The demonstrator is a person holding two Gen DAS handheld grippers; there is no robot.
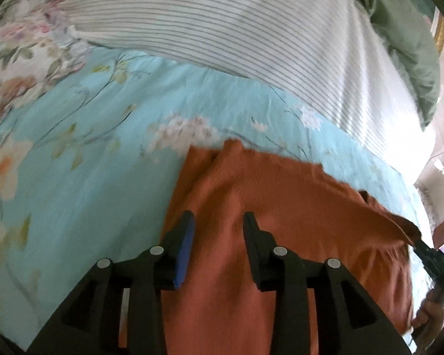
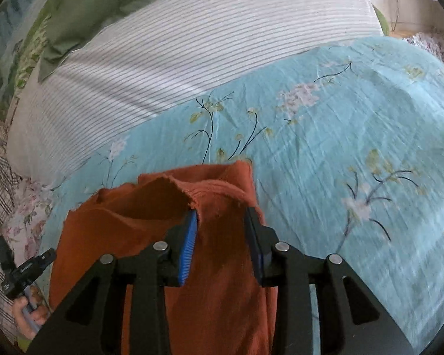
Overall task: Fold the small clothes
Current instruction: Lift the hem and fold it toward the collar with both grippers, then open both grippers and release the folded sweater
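- Rust-orange cloth [image 1: 281, 222] lies on a bed, on the blue floral sheet [image 1: 89, 177].
- Left hand-held gripper [image 1: 219, 224]: jaws part-open above the cloth, nothing pinched between them.
- Right hand-held gripper [image 2: 222, 222]: jaws part-open with a raised cloth [image 2: 216, 195] corner between them; whether the pads press it, cannot tell.
- Beyond the cloth: a striped pillow [image 2: 192, 53], then green bedding [image 2: 89, 9] behind it.

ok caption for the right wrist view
Right gripper lifting an orange garment's edge over a floral sheet.
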